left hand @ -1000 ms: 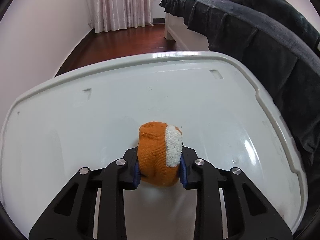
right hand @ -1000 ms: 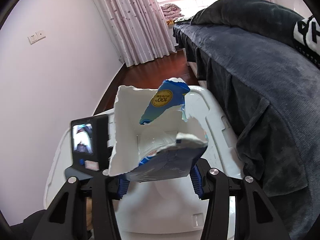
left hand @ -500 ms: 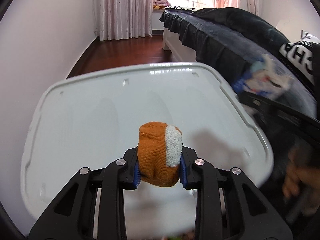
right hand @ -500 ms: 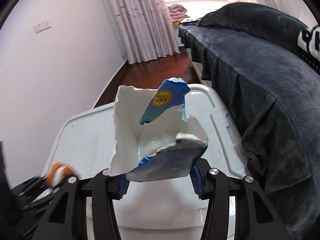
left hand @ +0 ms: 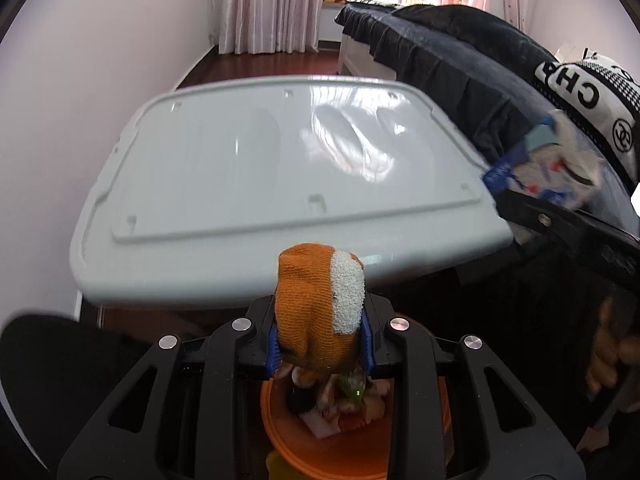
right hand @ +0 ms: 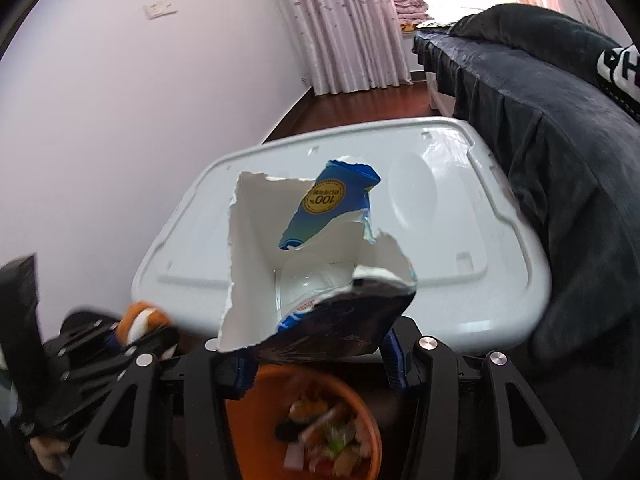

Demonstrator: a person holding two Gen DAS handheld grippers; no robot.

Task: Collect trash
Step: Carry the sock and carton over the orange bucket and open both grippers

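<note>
Only right view shows torn carton (right hand: 304,256) interior; left shows sock (left hand: 320,308)

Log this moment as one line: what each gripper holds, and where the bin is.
left gripper: shut on orange sock | right gripper: shut on torn carton | orange bin: below both, trash inside | white lid: bare

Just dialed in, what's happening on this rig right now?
A person is collecting trash with both handheld grippers. The left gripper is clamped on an orange and white knit item; the right gripper is clamped on a torn blue and white carton. Both hang over an orange bin already holding scraps, in front of the white storage box lid. Nothing is released yet.
</note>
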